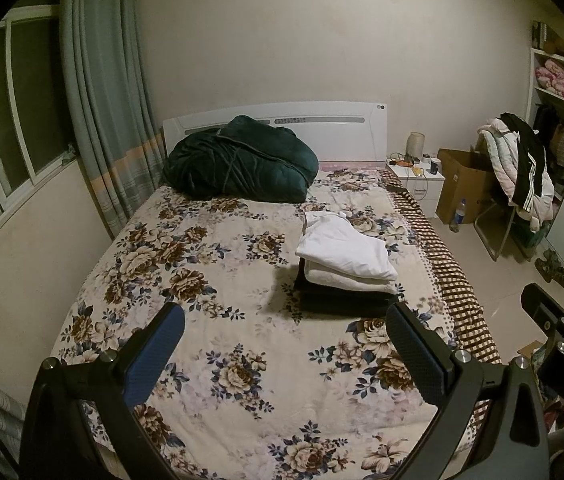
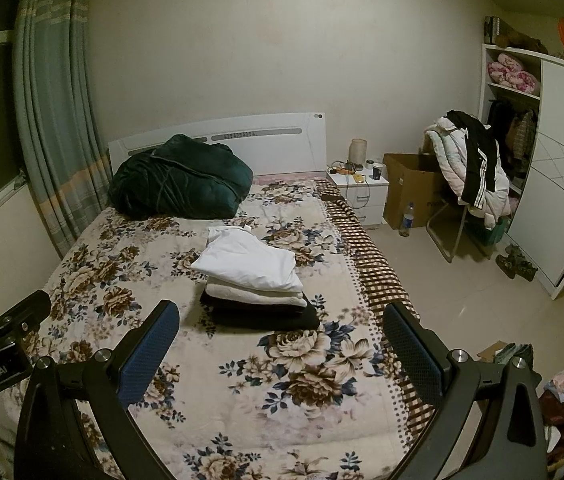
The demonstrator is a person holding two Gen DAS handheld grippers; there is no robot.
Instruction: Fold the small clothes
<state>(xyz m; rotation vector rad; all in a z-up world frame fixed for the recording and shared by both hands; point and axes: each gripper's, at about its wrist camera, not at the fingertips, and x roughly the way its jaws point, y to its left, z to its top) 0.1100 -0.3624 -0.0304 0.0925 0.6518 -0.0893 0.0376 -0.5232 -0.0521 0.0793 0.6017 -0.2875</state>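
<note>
A stack of folded clothes (image 1: 345,268) lies on the floral bedspread (image 1: 210,280), right of the bed's middle: a white garment on top, a cream one under it, black ones at the bottom. The stack also shows in the right wrist view (image 2: 256,280). My left gripper (image 1: 283,320) is open and empty, held above the near part of the bed, short of the stack. My right gripper (image 2: 282,318) is open and empty, also above the near bed, just short of the stack. Each gripper shows at the edge of the other's view.
A dark green quilt bundle (image 1: 242,160) lies by the white headboard (image 1: 321,120). A nightstand (image 1: 417,176), a cardboard box (image 1: 461,184), a clothes-laden chair (image 1: 517,176) and a wardrobe (image 2: 553,184) stand to the right. Curtains (image 1: 102,100) hang at left. Clutter lies on the floor (image 2: 521,356).
</note>
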